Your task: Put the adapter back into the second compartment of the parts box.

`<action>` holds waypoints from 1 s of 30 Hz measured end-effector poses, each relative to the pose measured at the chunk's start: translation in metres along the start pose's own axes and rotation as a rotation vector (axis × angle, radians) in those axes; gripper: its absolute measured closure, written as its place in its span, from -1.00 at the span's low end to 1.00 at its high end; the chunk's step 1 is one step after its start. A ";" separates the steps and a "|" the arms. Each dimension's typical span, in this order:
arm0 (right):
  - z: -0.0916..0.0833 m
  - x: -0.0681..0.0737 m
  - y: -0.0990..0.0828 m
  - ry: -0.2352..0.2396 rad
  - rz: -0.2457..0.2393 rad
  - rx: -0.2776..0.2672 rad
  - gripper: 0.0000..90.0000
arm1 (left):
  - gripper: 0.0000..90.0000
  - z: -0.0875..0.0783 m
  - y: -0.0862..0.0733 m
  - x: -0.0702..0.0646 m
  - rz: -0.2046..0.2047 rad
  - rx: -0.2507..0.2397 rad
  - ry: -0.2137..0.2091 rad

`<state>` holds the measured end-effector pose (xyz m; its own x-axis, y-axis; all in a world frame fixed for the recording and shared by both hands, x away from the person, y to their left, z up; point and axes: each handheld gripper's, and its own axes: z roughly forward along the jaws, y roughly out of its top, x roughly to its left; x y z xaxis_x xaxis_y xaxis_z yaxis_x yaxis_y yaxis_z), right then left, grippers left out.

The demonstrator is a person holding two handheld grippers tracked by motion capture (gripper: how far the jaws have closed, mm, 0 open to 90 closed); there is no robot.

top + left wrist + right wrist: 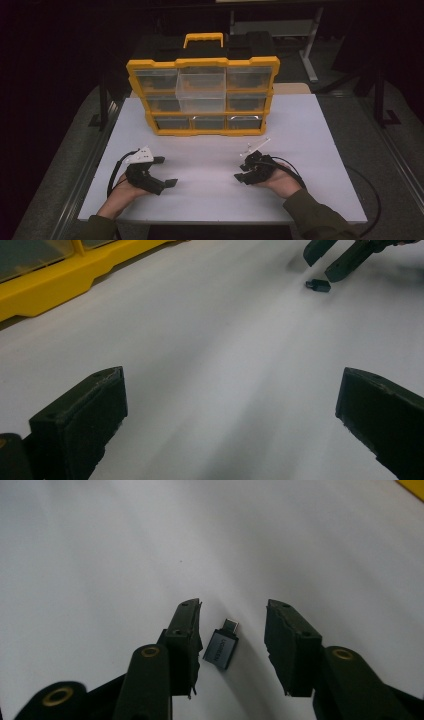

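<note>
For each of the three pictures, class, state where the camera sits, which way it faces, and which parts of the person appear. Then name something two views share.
High view: above the person's side, facing forward and down on the white table and yellow organizer; both hands, left gripper, right gripper.
Left gripper view: rides the left gripper, facing across the table toward the right gripper.
Right gripper view: rides the right gripper, facing down; its fingers flank a small adapter.
Shared: the adapter appears in both gripper views.
</note>
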<state>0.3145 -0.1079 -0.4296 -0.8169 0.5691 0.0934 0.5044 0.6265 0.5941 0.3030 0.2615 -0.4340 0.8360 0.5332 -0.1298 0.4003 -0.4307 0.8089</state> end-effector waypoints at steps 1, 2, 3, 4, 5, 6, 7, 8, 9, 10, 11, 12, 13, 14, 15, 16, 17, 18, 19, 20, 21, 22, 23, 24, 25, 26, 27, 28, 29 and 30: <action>0.001 0.000 0.000 0.004 -0.004 0.007 0.30 | -1.00 0.000 0.000 0.000 0.000 0.000 0.000; 0.001 0.000 0.000 0.004 -0.004 0.007 0.30 | -1.00 0.000 0.000 0.000 0.000 0.000 0.000; 0.003 0.001 0.000 0.009 -0.003 0.016 0.33 | -1.00 0.000 0.000 0.000 0.000 0.000 0.000; 0.003 0.001 0.000 0.009 -0.003 0.016 0.33 | -1.00 0.000 0.000 0.000 0.000 0.000 0.000; 0.004 0.001 -0.001 0.010 -0.002 0.025 0.37 | -1.00 0.000 0.000 0.000 0.000 0.000 0.000; 0.004 0.001 -0.001 0.010 -0.002 0.025 0.37 | -1.00 0.000 0.000 0.000 0.000 0.000 0.000; 0.005 0.002 -0.001 0.011 -0.001 0.032 0.40 | -1.00 0.000 0.000 0.000 0.001 0.001 -0.001; 0.005 0.002 -0.001 0.011 -0.001 0.032 0.40 | -1.00 0.000 0.000 0.000 0.001 0.001 -0.001; 0.007 0.002 -0.001 0.010 -0.002 0.040 0.42 | -1.00 0.000 0.000 0.000 0.001 0.002 -0.001; 0.007 0.002 -0.001 0.010 -0.002 0.040 0.42 | -1.00 0.000 0.000 0.000 0.001 0.002 -0.001; 0.008 0.002 -0.001 0.006 -0.002 0.048 0.44 | -1.00 0.000 0.000 0.000 0.001 0.001 -0.001; 0.008 0.002 -0.001 0.006 -0.002 0.048 0.44 | -1.00 0.000 0.000 0.000 0.001 0.001 -0.001; 0.009 0.002 -0.002 0.006 -0.003 0.054 0.46 | -1.00 0.000 0.000 0.000 0.001 0.002 -0.001; 0.009 0.002 -0.002 0.006 -0.003 0.054 0.46 | -1.00 0.000 0.000 0.000 0.001 0.002 -0.001; 0.010 0.002 -0.002 0.002 -0.003 0.060 0.49 | -1.00 0.000 0.000 0.000 0.001 0.002 -0.001; 0.010 0.002 -0.002 0.002 -0.003 0.060 0.49 | -1.00 0.000 0.000 0.000 0.001 0.002 -0.001; 0.010 0.002 -0.002 0.001 -0.003 0.060 0.51 | -1.00 0.000 0.000 0.000 0.003 0.002 -0.001; 0.010 0.002 -0.002 0.001 -0.003 0.060 0.51 | -1.00 0.000 0.000 0.000 0.003 0.002 -0.001; 0.010 0.002 -0.002 0.000 -0.002 0.059 0.53 | -1.00 0.000 0.000 0.000 0.002 0.002 -0.001; 0.010 0.002 -0.002 0.000 -0.002 0.059 0.53 | -1.00 0.000 0.000 0.000 0.002 0.002 -0.001; 0.010 0.002 -0.002 -0.001 -0.004 0.060 0.54 | -1.00 0.000 0.000 0.000 0.002 0.002 -0.001; 0.010 0.002 -0.002 -0.001 -0.004 0.060 0.54 | -1.00 0.000 0.000 0.000 0.002 0.002 -0.001; 0.010 0.002 -0.002 -0.003 -0.006 0.062 0.56 | -1.00 0.000 0.000 0.000 0.001 0.002 -0.001; 0.010 0.002 -0.002 -0.003 -0.006 0.062 0.56 | -1.00 0.000 0.000 0.000 0.001 0.002 -0.001; 0.010 0.002 -0.002 -0.003 -0.007 0.063 0.56 | -1.00 0.000 0.000 0.000 0.001 0.002 -0.001; 0.010 0.002 -0.002 -0.004 -0.008 0.063 0.57 | -1.00 0.000 0.000 0.000 0.001 0.002 -0.001; 0.010 0.003 -0.002 -0.005 -0.013 0.066 0.59 | -1.00 0.000 0.000 0.000 0.002 0.003 -0.001; 0.010 0.003 -0.002 -0.005 -0.013 0.066 0.59 | -1.00 0.000 0.000 0.000 0.002 0.003 -0.001; 0.010 0.003 -0.002 -0.008 -0.018 0.067 0.61 | -1.00 0.000 0.000 0.000 0.002 0.002 -0.001; 0.010 0.003 -0.002 -0.008 -0.018 0.067 0.61 | -1.00 0.000 0.000 0.000 0.002 0.002 -0.001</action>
<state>0.3138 -0.1025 -0.4382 -0.8242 0.5611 0.0767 0.5072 0.6713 0.5405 0.3027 0.2610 -0.4341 0.8371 0.5315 -0.1294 0.3999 -0.4331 0.8077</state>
